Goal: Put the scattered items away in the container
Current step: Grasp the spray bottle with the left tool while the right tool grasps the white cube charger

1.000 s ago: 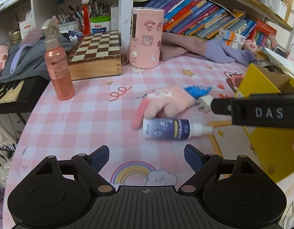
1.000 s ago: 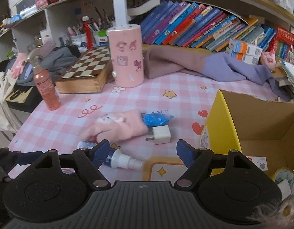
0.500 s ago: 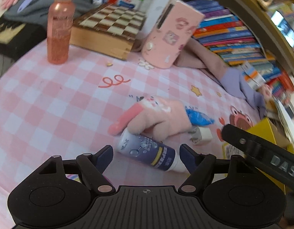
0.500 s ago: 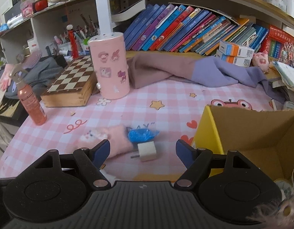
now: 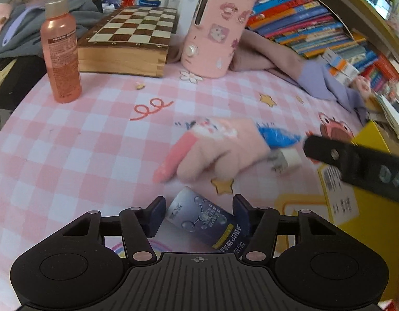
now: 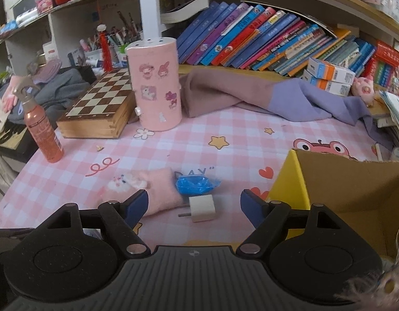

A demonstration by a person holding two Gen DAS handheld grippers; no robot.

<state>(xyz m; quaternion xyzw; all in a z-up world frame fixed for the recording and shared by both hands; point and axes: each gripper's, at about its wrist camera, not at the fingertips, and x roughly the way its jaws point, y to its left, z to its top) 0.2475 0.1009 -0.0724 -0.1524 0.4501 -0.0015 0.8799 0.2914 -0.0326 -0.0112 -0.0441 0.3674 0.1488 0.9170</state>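
A dark blue spray bottle (image 5: pixel 204 220) lies on its side on the pink checked tablecloth, between the fingers of my left gripper (image 5: pixel 199 212). The jaws are closing on it, with a thin gap still showing at the left pad. Beyond it lie a pink fluffy glove (image 5: pixel 220 150), a blue packet (image 5: pixel 277 134) and a white charger plug (image 5: pixel 290 158). My right gripper (image 6: pixel 194 202) stands open just above the plug (image 6: pixel 202 207), with the glove (image 6: pixel 152 189) at its left finger. The yellow cardboard box (image 6: pixel 297 181) stands open to the right.
A pink pump bottle (image 5: pixel 60 59), a wooden chess box (image 5: pixel 127 41) and a pink cylinder with stickers (image 5: pixel 215 31) stand at the back. A mauve and lilac cloth (image 6: pixel 251 96) lies below a shelf of books (image 6: pixel 264 41). The table's left edge drops off beside the pump bottle.
My left gripper came down over the blue bottle, rolled, and its jaws narrowed around it. The right gripper drifted a little, so the plug now sits between its fingers.
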